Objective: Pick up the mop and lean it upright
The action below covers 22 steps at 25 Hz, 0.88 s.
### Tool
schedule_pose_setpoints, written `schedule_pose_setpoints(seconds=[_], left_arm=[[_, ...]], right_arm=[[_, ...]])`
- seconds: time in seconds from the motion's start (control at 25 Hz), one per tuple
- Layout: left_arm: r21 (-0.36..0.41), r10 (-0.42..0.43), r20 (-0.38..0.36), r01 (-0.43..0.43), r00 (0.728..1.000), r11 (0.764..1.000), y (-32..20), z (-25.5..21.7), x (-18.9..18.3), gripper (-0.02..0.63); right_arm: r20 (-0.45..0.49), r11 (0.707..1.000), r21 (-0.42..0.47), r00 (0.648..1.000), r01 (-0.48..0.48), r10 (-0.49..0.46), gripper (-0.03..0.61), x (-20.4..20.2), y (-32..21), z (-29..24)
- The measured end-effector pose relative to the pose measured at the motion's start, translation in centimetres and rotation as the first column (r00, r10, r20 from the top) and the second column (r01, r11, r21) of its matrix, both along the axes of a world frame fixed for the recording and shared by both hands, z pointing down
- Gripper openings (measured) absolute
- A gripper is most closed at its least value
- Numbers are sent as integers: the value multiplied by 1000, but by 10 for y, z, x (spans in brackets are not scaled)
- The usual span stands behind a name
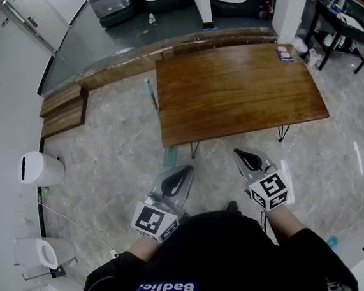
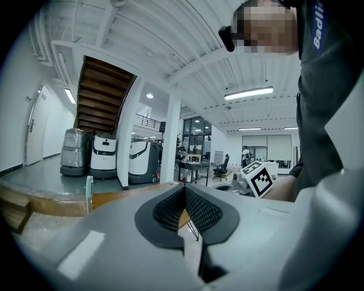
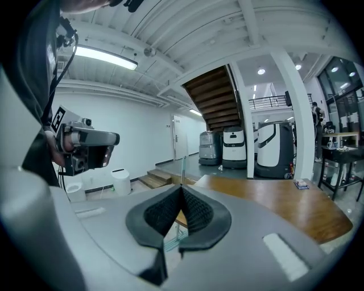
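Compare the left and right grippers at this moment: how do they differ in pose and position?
The left gripper points up-right in the head view; the right gripper points up-left, so they converge. The right gripper's tip sits nearer the table than the left gripper's. The mop, upright beside the table, stands closer to the left gripper than the right. Shared: both have fingers shut on nothing, and neither touches the mop.
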<state>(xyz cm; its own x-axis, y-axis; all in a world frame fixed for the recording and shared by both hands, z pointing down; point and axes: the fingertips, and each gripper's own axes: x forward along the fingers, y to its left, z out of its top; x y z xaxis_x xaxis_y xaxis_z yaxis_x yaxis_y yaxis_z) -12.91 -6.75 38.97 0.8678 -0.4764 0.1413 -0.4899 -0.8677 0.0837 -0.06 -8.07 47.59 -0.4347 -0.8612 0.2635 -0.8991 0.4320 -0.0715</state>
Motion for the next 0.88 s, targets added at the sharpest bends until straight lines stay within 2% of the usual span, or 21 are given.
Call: schedule_pose_setpoints(seconds=[0.4,0.64,0.88], left_arm=[[27,40,-22,-40,999,999,1,-5,-50,20],[27,52,-42,-51,998,998,4,-3,-61,20],[22,46,-37,-45,998,999,8,-2,-68,20]], right_arm=[[25,999,48,1000,3,-4,3,-82,15,-44],[62,997,78,998,21,-26,3,-110,27,-64],[60,995,72,995,71,-75,2,-137,35,-60]])
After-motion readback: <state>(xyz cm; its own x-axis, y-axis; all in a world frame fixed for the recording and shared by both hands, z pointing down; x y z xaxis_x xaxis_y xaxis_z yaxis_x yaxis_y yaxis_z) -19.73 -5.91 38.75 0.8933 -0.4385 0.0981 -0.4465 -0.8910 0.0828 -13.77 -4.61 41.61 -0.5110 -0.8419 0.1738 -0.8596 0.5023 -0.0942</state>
